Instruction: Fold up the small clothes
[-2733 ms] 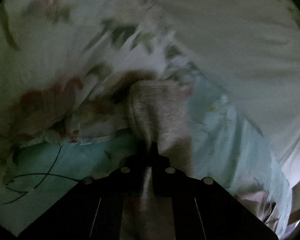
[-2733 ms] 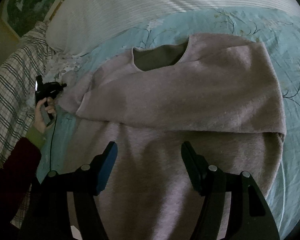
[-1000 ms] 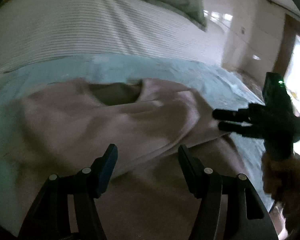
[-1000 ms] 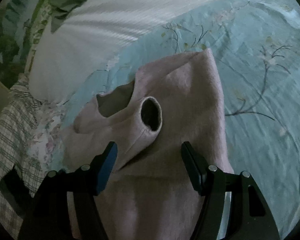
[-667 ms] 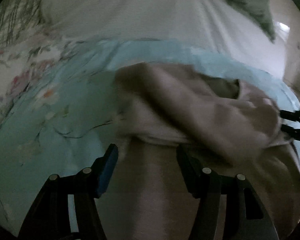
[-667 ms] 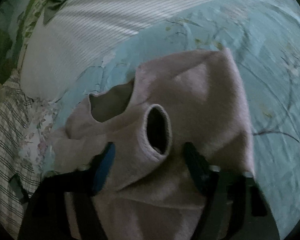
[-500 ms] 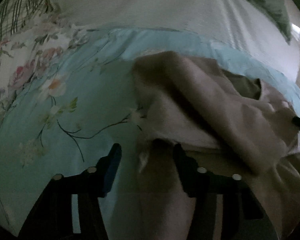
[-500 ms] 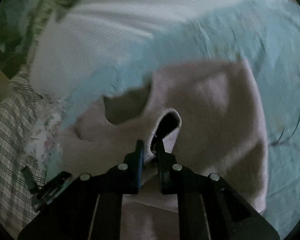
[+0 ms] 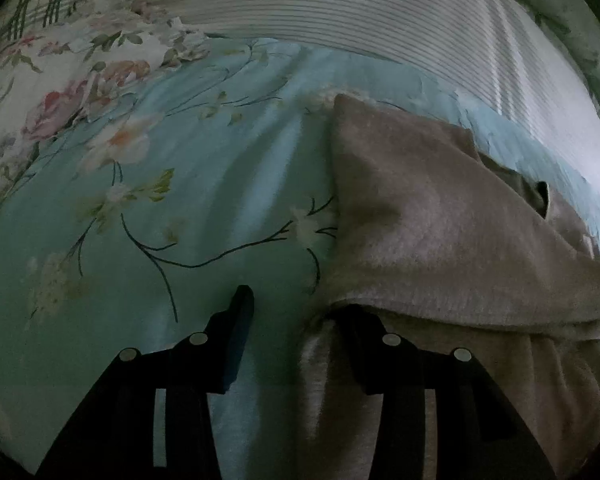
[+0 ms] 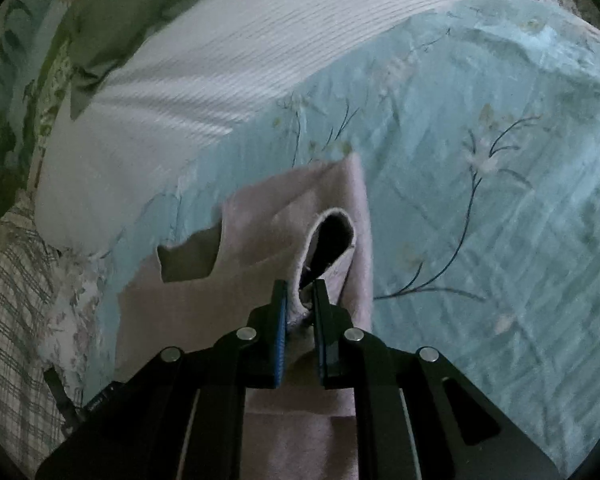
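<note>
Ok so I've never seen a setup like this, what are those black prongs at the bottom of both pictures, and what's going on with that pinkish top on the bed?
The prongs are two-finger grippers that a person holds, one in each hand. A fisheye camera on each looks forward along its fingers, so one picture comes from the left hand and one from the right.

A pinkish sweater lies partly folded on a light blue floral bedsheet, with a white striped pillow behind it.

The right gripper is shut on the sweater's sleeve cuff. The left gripper is closing at the sweater's left edge: one finger is on the sheet, the other tucked under the folded layer, not yet pinching.
</note>
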`<state>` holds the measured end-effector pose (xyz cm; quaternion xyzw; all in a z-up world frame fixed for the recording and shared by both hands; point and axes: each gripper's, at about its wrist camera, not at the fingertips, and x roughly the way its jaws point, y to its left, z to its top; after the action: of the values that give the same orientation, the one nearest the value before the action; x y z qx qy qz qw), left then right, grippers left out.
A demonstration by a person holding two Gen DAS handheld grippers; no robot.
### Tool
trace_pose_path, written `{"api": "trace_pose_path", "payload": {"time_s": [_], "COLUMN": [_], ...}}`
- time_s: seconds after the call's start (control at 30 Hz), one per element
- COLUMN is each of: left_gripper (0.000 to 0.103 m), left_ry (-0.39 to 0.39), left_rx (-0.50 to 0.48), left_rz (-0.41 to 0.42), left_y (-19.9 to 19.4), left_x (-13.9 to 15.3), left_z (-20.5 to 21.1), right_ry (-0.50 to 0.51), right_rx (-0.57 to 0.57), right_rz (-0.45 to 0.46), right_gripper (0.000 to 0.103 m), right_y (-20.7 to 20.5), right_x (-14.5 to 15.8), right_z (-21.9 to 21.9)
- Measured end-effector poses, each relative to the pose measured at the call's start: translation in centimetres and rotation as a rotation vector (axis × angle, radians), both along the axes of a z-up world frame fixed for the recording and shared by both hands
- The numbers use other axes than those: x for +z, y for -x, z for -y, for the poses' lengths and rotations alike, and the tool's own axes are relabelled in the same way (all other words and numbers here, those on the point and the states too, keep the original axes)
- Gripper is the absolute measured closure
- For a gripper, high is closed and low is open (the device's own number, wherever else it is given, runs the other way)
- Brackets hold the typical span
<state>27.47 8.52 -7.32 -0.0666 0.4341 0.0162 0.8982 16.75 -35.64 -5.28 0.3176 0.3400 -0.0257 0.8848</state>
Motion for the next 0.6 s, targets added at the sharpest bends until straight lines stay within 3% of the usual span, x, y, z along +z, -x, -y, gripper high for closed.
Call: {"api": "trace_pose_path", "payload": {"time_s": [0.1,0.2,0.27,0.3,0.43,0.53,0.6], "left_gripper": [0.064,0.064,0.064,0.064,0.063,0.063,0.063], "left_ry": [0.050,0.090,0.078,0.079,0.115,0.125,0.116], "left_rx": [0.024,0.026,0.027,0.030,0.032,0.032,0.032], "left_rz": [-0.009,-0.012,-0.011,-0.010,-0.012,-0.015,-0.018], "left_y": [-0.1,-0.1,-0.2,-0.2,-0.4,-0.6,-0.6], "left_x": [-0.1,-0.2,-0.2,-0.2,-0.4,-0.5,-0.5], "left_z": [-1.2,-1.8,-1.5,-1.5,-2.1,-2.2,-2.1], "right_ry": [0.011,0.048,0.074,0.088,0.173,0.181,0.163], "right_rx": [0.025,0.055,0.041,0.017,-0.096,-0.028,0.059], "right_rz": [0.009,-0.043,-0.083,-0.093,-0.019,0.040,0.021], "right_gripper": [0.089,0.087,0.068,0.063,0.059,0.054,0.051], "right_y": [-0.1,-0.9,-0.5,0.1,2.8,2.4,0.9], "right_x": [0.5,0.1,-0.5,-0.5,1.8,2.9,2.3], "right_z": [-0.6,-1.5,-1.1,-0.7,0.0,-1.2,-2.6]}}
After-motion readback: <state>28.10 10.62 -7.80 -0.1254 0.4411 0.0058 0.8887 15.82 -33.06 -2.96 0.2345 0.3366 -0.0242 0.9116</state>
